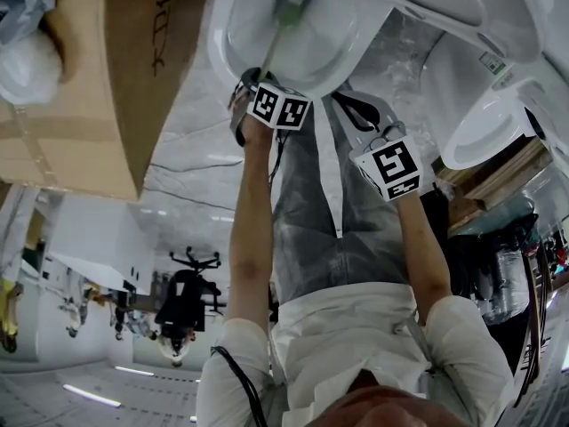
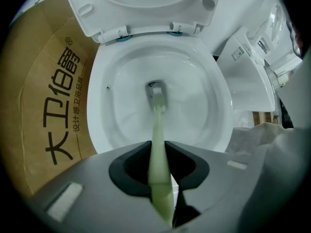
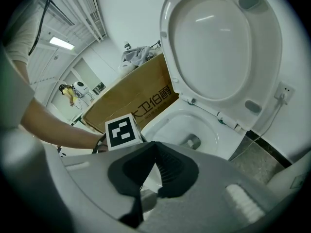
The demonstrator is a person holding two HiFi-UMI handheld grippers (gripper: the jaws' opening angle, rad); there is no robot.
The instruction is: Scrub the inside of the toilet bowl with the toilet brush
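Note:
The head view is upside down. A white toilet bowl [image 1: 356,38] sits at the top, its lid [image 3: 218,47] raised. My left gripper [image 1: 260,83] is shut on the pale green handle of the toilet brush [image 2: 158,144]. The brush's grey head [image 2: 156,93] rests low inside the bowl [image 2: 104,110], near the middle. It also shows as brush head [image 1: 292,3] and brush head [image 3: 193,141]. My right gripper [image 1: 380,140] hovers to the right of the bowl, in front of it. Its jaws [image 3: 154,147] are shut with nothing between them.
A large brown cardboard box [image 1: 98,78] with printed characters stands close against the bowl's left side, seen as box [image 2: 48,110]. A second white toilet [image 1: 484,127] stands to the right. Crinkled plastic sheeting [image 1: 200,136] covers the floor in front.

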